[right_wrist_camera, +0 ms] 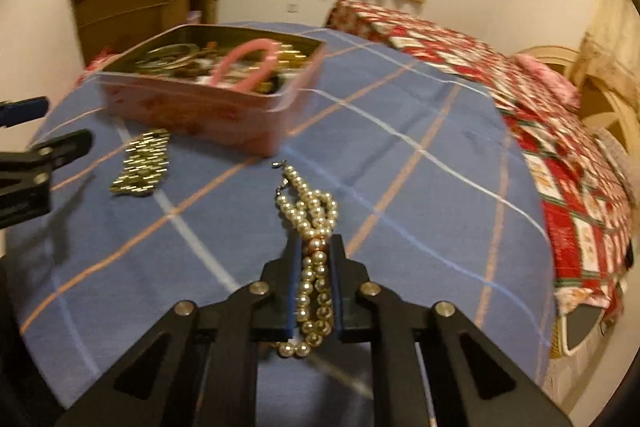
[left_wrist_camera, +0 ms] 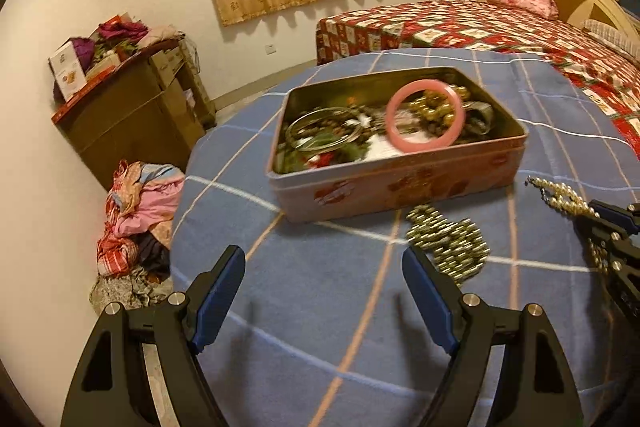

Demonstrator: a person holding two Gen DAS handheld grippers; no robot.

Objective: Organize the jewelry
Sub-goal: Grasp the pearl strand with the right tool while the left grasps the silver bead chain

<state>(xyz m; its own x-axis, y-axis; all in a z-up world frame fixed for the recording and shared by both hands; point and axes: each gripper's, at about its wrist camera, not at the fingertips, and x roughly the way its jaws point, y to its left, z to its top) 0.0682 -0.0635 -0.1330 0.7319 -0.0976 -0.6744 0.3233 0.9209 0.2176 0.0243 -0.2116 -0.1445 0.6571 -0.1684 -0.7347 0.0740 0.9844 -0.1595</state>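
A pink tin box full of jewelry stands on the blue plaid table. A pink bangle leans inside it beside silver bangles and gold beads. A gold bead piece lies on the cloth in front of the box. My left gripper is open and empty above the cloth, near the gold piece. My right gripper is shut on a pearl necklace, whose loose end hangs ahead of the fingers.
The round table has edges at left and far side. A bed with red patterned cover stands at right. A wooden cabinet with clutter and a pile of clothes are at left.
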